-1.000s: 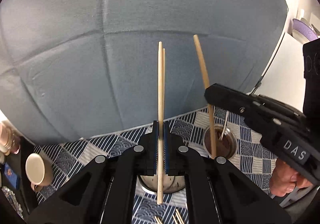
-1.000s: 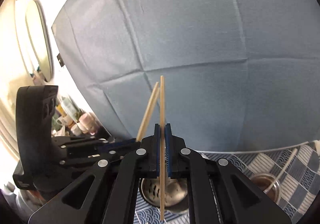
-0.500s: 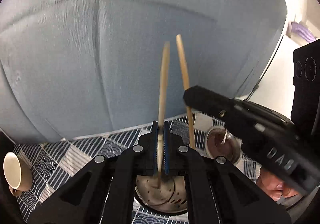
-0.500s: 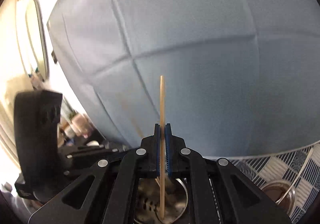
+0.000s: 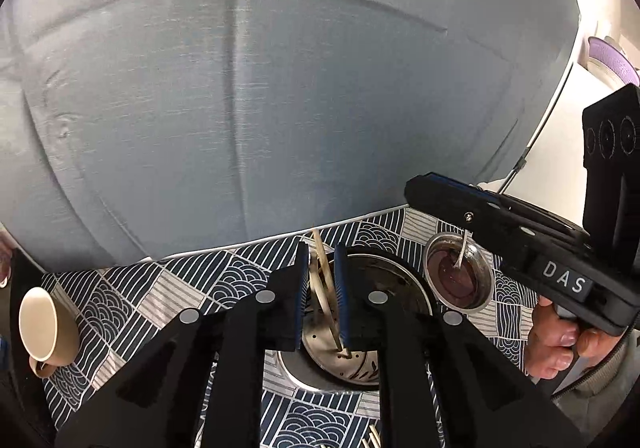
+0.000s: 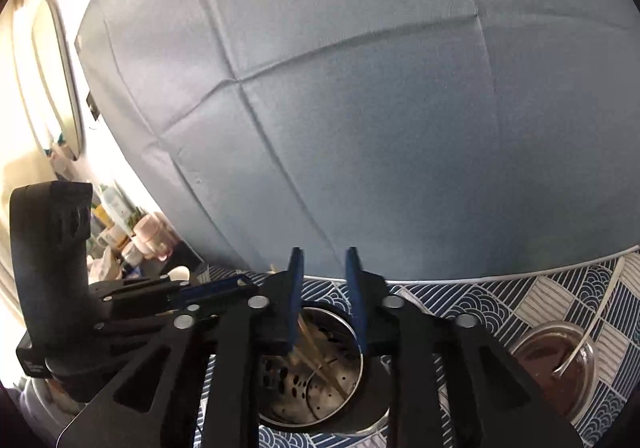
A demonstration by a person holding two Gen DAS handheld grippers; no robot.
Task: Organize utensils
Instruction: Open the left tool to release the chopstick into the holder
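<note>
A perforated steel utensil holder (image 5: 400, 290) (image 6: 352, 332) stands on the patterned tablecloth right below both grippers. Wooden chopsticks (image 5: 322, 280) (image 6: 310, 344) lean loose inside it. My left gripper (image 5: 322, 260) is open above the holder, with the chopsticks standing free between its blue pads. My right gripper (image 6: 322, 264) is open over the same holder and holds nothing. In the left wrist view the right gripper (image 5: 416, 190) shows at the right, held by a hand.
A small steel cup (image 5: 458, 274) (image 6: 556, 368) with a white spoon stands right of the holder. A beige mug (image 5: 46, 324) lies at the left. More chopstick tips (image 5: 372, 440) lie on the cloth (image 5: 120, 304). A blue-grey backdrop (image 5: 280, 88) closes the far side.
Both grippers lowered their chopsticks into the steel holder and opened. The chopsticks now rest inside the holder, free of the pads.
</note>
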